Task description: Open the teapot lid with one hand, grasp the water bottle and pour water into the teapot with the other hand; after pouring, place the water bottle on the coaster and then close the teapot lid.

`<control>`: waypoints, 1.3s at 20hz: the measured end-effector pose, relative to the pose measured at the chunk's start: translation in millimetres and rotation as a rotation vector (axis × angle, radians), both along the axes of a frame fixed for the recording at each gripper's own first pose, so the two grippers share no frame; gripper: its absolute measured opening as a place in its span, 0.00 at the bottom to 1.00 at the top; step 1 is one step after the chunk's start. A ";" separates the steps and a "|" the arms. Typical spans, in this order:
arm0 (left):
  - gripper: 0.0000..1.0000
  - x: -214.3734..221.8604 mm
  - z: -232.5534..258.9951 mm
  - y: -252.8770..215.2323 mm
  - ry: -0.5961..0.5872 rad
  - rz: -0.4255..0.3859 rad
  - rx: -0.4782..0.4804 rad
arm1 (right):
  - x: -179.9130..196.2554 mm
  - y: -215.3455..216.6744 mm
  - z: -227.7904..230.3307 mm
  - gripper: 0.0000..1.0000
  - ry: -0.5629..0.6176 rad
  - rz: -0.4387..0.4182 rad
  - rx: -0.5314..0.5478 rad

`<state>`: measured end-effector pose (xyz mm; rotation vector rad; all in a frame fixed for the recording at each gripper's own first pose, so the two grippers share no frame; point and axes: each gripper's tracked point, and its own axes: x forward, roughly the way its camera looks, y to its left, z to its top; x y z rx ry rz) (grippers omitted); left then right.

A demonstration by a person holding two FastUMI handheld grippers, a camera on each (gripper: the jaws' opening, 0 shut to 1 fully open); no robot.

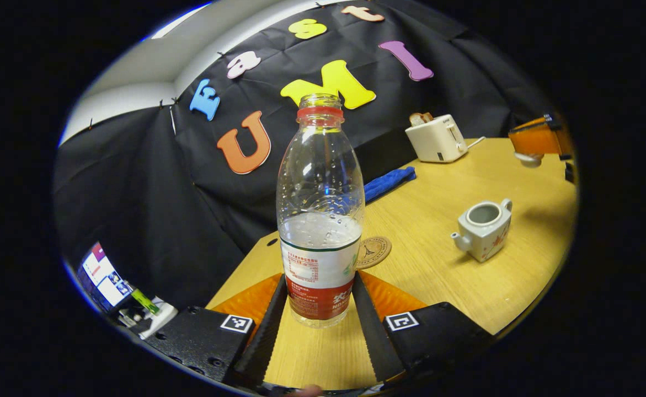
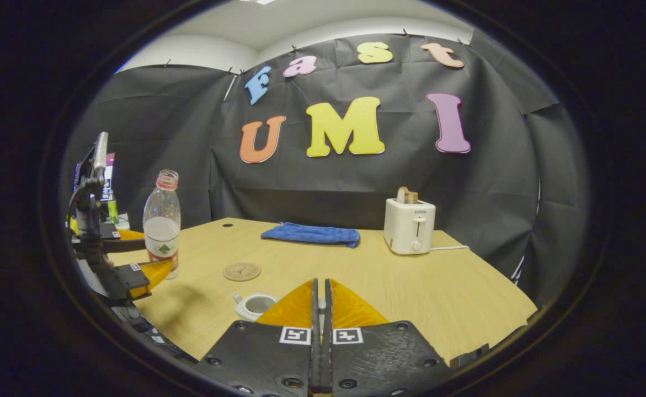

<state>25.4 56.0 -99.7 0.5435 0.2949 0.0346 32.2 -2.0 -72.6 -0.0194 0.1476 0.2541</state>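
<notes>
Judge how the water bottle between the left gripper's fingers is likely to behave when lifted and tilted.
The water bottle looks like thin clear plastic, so it may dent under a firm squeeze. It seems under half full, so probably light, with water that would slosh on tilting. It is tall and narrow with no cap on its neck, so a knock could tip it and spill.

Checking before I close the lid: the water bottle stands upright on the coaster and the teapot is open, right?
Not quite. The water bottle stands upright on the bare table, beside the coaster and not on it, as the right gripper view shows. The teapot is open, as you said.
</notes>
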 end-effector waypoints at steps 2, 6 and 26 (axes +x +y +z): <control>0.72 2.6 -1.1 1.4 0.015 -0.025 0.113 | -2.2 -5.1 -0.2 0.00 0.001 0.001 0.000; 0.72 9.0 0.0 5.8 0.040 -0.066 0.372 | -5.5 -13.4 -0.2 0.00 0.002 0.007 -0.005; 0.76 24.2 6.5 -18.2 0.068 -0.294 1.046 | -13.0 -52.6 -19.2 0.00 0.029 -0.031 0.009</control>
